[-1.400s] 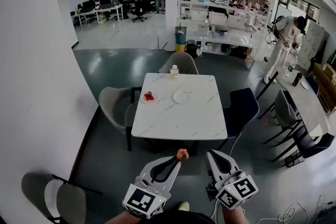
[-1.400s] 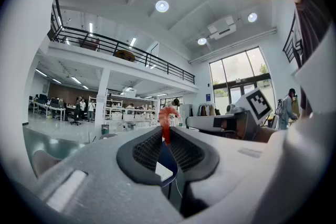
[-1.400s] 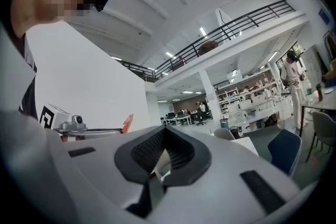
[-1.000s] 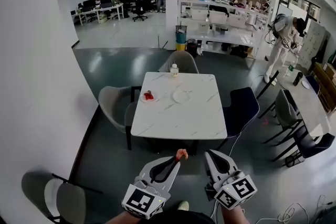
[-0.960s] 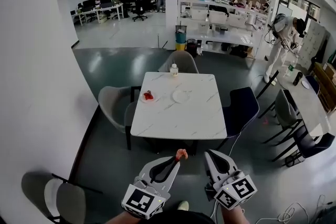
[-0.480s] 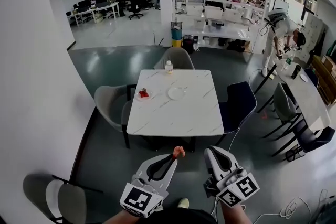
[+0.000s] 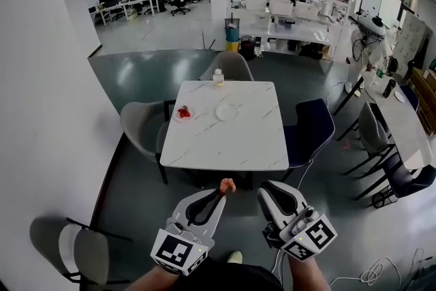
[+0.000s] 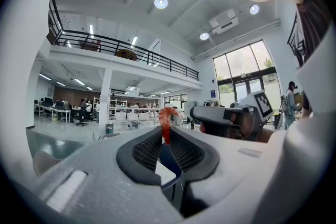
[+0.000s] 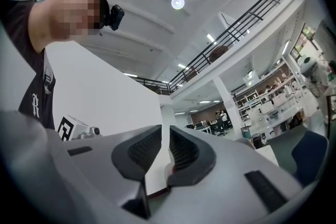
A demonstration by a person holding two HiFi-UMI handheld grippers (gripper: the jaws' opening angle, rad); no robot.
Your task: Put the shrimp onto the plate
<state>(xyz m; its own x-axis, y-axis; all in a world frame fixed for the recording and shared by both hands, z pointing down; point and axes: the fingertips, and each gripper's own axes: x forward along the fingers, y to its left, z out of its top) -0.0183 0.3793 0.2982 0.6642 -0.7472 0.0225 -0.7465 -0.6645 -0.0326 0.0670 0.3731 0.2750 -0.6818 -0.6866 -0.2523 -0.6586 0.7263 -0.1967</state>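
My left gripper (image 7: 223,191) is shut on an orange-pink shrimp (image 7: 227,184), which sticks up from between its fingertips. In the left gripper view the shrimp (image 8: 167,119) stands upright between the ribbed pads. My right gripper (image 7: 268,191) is beside it, shut and holding nothing, and its pads nearly touch in the right gripper view (image 9: 165,134). Both grippers are over the floor, short of the white marble table (image 7: 225,143). On the table an empty white plate (image 7: 226,112) lies near the middle. A second plate (image 7: 183,113) at the left edge holds something red.
A small bottle (image 7: 218,77) stands at the table's far edge. Grey chairs sit at the left (image 7: 139,129) and far side (image 7: 230,66), and a dark blue chair (image 7: 310,129) at the right. Another chair (image 7: 75,252) stands at my lower left, and a white wall (image 7: 48,92) runs along the left.
The view has shifted a little, so the table now sits slightly higher and further left. Both grippers keep their pose, and the left one still holds the shrimp.
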